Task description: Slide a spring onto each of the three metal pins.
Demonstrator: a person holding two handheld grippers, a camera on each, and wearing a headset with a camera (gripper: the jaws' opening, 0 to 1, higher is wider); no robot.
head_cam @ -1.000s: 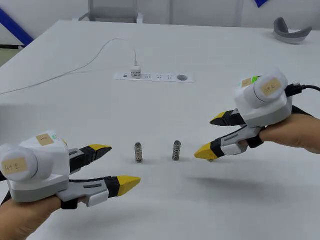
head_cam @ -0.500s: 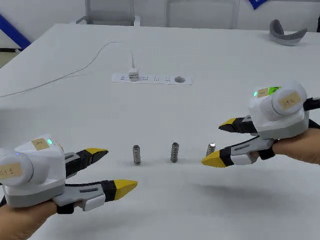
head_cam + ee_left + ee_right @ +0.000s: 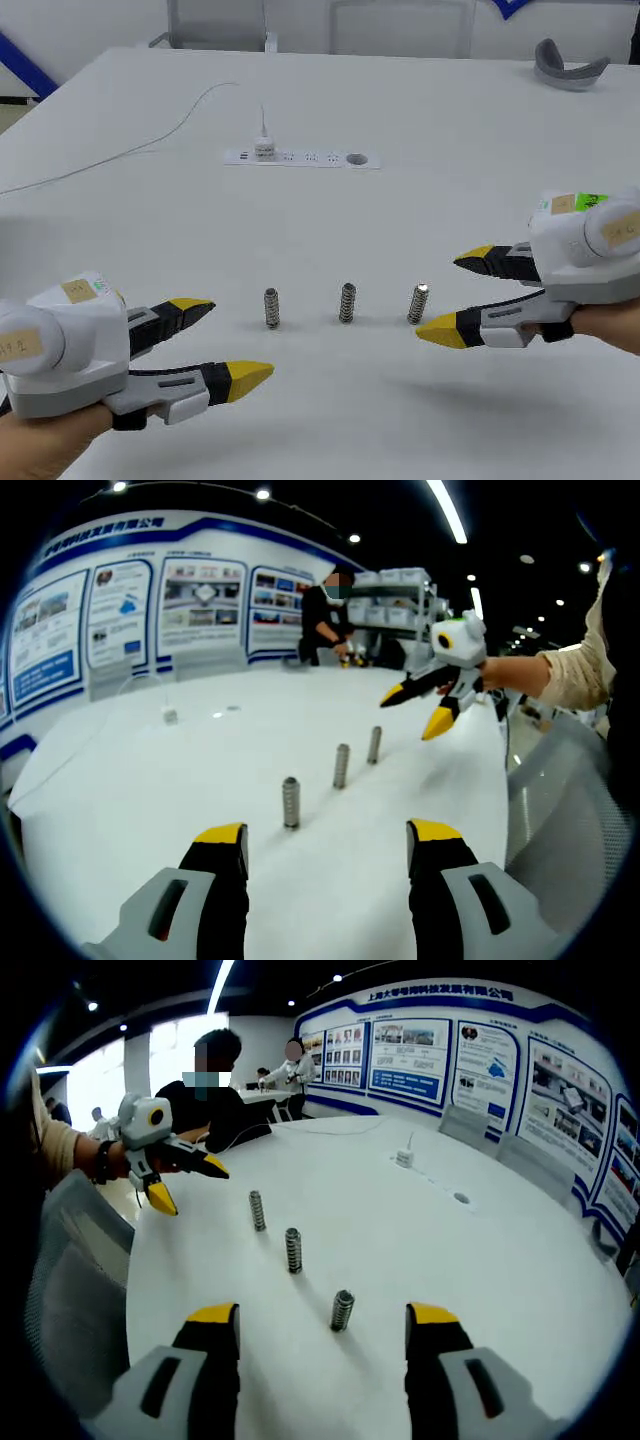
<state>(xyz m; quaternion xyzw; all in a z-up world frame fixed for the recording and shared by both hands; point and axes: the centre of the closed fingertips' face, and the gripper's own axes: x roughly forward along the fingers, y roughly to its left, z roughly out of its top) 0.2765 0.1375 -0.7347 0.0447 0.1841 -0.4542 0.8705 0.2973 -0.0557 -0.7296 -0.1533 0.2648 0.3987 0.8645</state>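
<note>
Head view showed the white bench [image 3: 330,110] with both tools open and empty. The right tool [image 3: 447,296] had drawn back to the right in the last 1 second; the left tool [image 3: 235,338] hovered near the front. This uncovered the 3rd pin [image 3: 422,291], standing inside its spring [image 3: 417,308], in a row with the middle pin [image 3: 347,302] and the left pin [image 3: 272,308], both also sprung. I judged the task finished.

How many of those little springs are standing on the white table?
3, upright in a row: the left spring, the middle spring, the right spring by the right gripper.
</note>
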